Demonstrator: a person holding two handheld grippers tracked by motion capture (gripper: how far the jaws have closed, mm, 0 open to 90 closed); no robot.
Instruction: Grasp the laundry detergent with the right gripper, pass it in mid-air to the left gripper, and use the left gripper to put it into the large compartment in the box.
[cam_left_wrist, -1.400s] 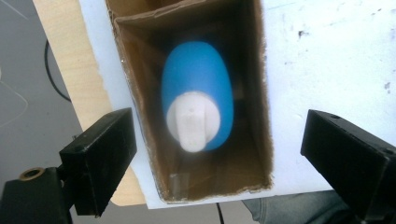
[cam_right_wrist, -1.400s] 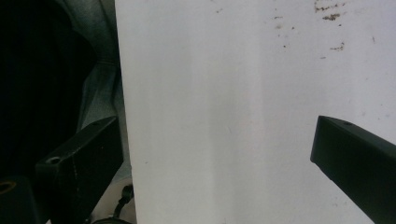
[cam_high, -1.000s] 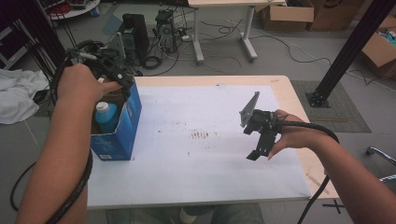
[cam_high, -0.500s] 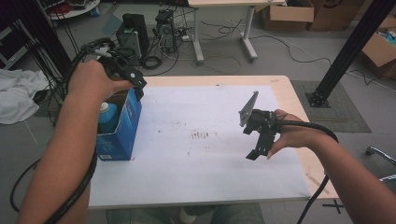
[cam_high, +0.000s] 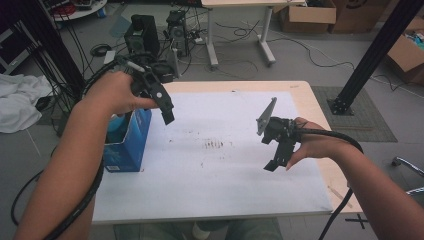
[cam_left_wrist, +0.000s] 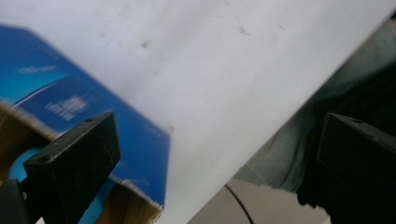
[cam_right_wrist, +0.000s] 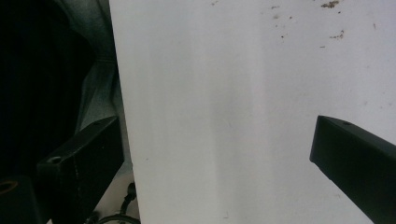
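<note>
At the left edge of the counter (cam_high: 225, 200) stands an open blue box (cam_high: 127, 145) with a blue-capped bottle (cam_high: 116, 125) inside it. The left tool (cam_high: 167, 117) hangs just above and to the right of the box's far end; its jaws have just been opening and now stand wide apart with nothing between them. Brown specks (cam_high: 215, 145) mark the white counter at mid-surface. Well apart to the right, the right tool (cam_high: 272, 164) hovers over the counter, jaws spread wide and empty.
</note>
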